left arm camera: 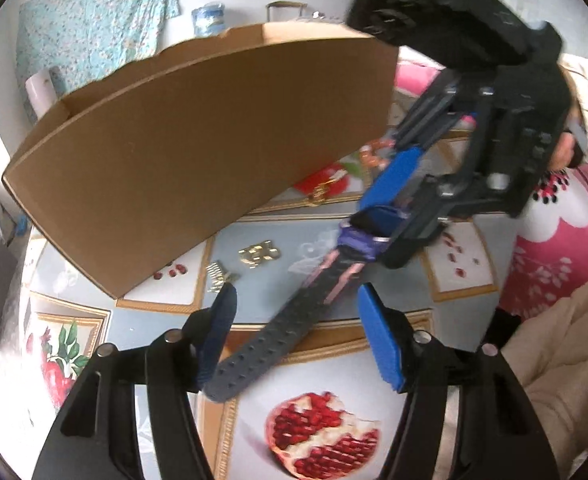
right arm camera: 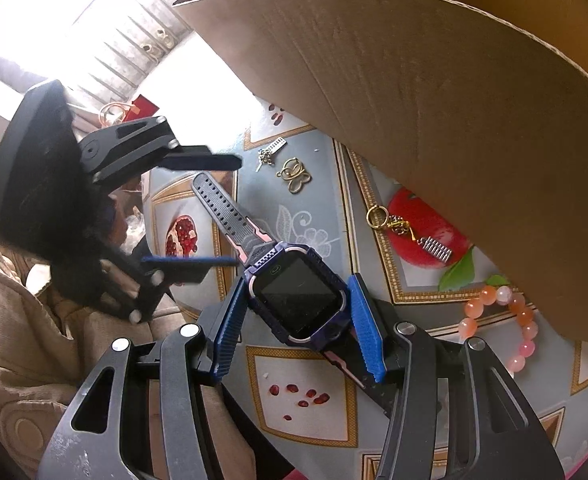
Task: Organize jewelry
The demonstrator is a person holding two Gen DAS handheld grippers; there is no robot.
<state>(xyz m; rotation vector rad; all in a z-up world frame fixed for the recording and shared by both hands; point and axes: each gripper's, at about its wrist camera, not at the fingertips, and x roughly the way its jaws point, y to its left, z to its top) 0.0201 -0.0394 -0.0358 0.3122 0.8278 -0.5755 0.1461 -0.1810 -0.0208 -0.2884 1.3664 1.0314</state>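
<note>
Left wrist view, from its left edge: a brown corrugated cardboard box (left arm camera: pixel 181 152) stands on the table, its flat wall filling the upper left. Just beside its lower corner lie a small gold coiled piece (left arm camera: pixel 218 277) and a gold chunky-link piece (left arm camera: pixel 259 255), both on the glossy blue-grey tablecloth printed with pomegranates (left arm camera: pixel 326 432). The left gripper (left arm camera: pixel 298 328) has 2 ribbed blue pads spread wide; the grey perforated rubber strap (left arm camera: pixel 269 328) of the watch runs diagonally between them, and the left pad looks to be against the strap's edge while the right pad stands clear. To the right, the right gripper (left arm camera: pixel 386 196) comes down from the upper right and pinches the watch at its purple body.

Right wrist view, from the left: the left gripper (right arm camera: pixel 229 212) enters with its 2 thin dark fingers apart, 1 above and 1 below the strap. Lower centre, the purple square plastic smartwatch with a black glass face (right arm camera: pixel 300 300) sits clamped by its 2 sides between the ribbed blue pads of the right gripper (right arm camera: pixel 296 328). Further right on the cloth lie a small silver charm (right arm camera: pixel 269 154), a gold wire butterfly-shaped piece (right arm camera: pixel 294 176), a gold ring with a chain and silver comb charm (right arm camera: pixel 410 232), and a bracelet of round peach and pink beads (right arm camera: pixel 506 324), partly under the box.
</note>
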